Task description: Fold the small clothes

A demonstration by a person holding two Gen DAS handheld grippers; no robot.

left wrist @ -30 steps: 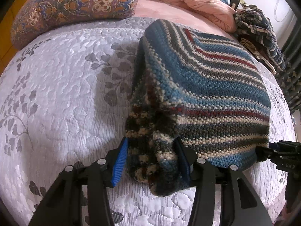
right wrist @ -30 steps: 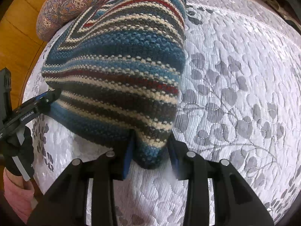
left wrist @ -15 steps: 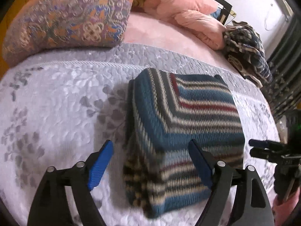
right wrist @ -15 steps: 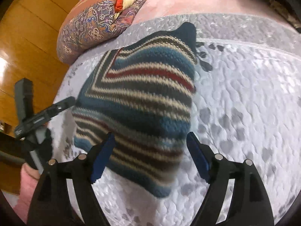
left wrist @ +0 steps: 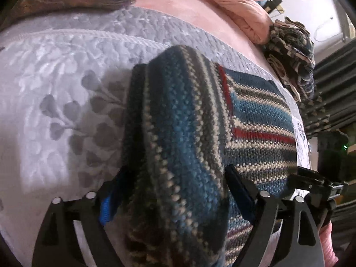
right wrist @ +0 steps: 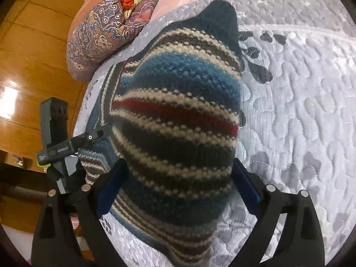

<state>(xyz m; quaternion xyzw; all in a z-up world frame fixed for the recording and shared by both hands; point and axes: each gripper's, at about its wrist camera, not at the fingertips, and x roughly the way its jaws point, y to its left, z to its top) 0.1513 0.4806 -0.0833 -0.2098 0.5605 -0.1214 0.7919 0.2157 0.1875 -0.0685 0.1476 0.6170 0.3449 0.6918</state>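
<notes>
the striped knitted garment [left wrist: 255, 120] lies folded on the grey quilted bed cover [left wrist: 55, 102], and it serves as the landmark here. its bands run dark blue, teal, cream, grey and red. in the left wrist view the near part of the garment bulges up between the fingers of the left gripper [left wrist: 173, 191]; the blue-padded fingers [left wrist: 106, 207] stand spread wide on either side of that fold, close against the knit, though whether they press it cannot be told through the blur. in the right wrist view the right gripper [right wrist: 180, 187] likewise has its fingers [right wrist: 247, 191] spread wide, one on each side of a raised hump of the garment [right wrist: 178, 120], whose dark blue corner points away from the camera.

beyond the garment's far left corner sits a patterned paisley pillow [right wrist: 100, 37]. beyond its far edge, in the left wrist view, lies a pink sheet with a rumpled pink blanket [left wrist: 235, 2], and to the far right of the garment a heap of dark patterned cloth [left wrist: 291, 53]. the other gripper shows at the garment's near side edge in each view: the right one just beside its right edge in the left view, the left one touching or nearly touching its left edge in the right view. a wooden wall [right wrist: 29, 51] stands behind the pillow.
</notes>
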